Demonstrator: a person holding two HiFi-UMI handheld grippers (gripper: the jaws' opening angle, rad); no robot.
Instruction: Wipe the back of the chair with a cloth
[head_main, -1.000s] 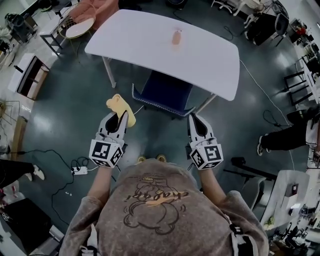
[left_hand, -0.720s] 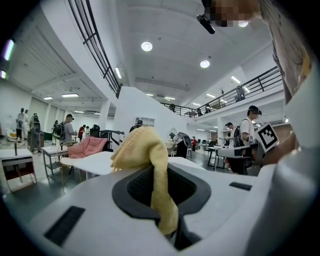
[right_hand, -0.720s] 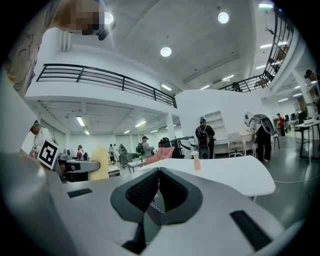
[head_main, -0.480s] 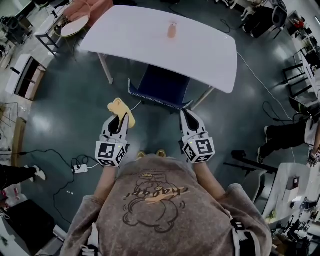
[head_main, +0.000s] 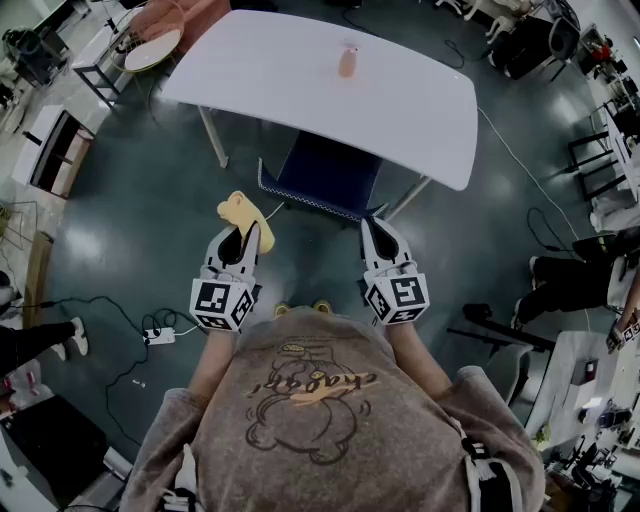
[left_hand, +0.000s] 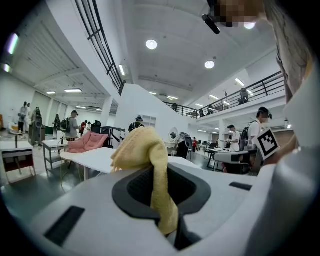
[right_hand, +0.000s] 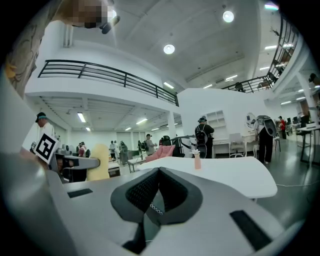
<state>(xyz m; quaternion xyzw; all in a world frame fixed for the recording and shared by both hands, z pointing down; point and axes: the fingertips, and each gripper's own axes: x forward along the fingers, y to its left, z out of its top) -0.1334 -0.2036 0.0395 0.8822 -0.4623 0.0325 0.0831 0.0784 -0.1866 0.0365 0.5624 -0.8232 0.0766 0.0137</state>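
A blue chair (head_main: 330, 172) stands pushed under the near edge of a white table (head_main: 300, 80); its back rail faces me. My left gripper (head_main: 243, 232) is shut on a yellow cloth (head_main: 240, 211), which bunches above the jaws (left_hand: 142, 150) in the left gripper view. It hovers to the left of the chair back, apart from it. My right gripper (head_main: 378, 232) is shut with nothing in it, just below the chair's right corner. In the right gripper view the jaws meet (right_hand: 154, 202) and the cloth (right_hand: 99, 162) shows at left.
A small pink vase (head_main: 347, 62) stands on the table (right_hand: 220, 172). A pink seat (head_main: 165, 30) and side tables lie far left, cables and a power strip (head_main: 160, 338) on the floor at left. A person's legs (head_main: 560, 275) are at right.
Over the second the chair and table shifted in the view as the head moved. Both grippers rose slightly towards the chair back; the right one moved left. Their jaws stayed as they were.
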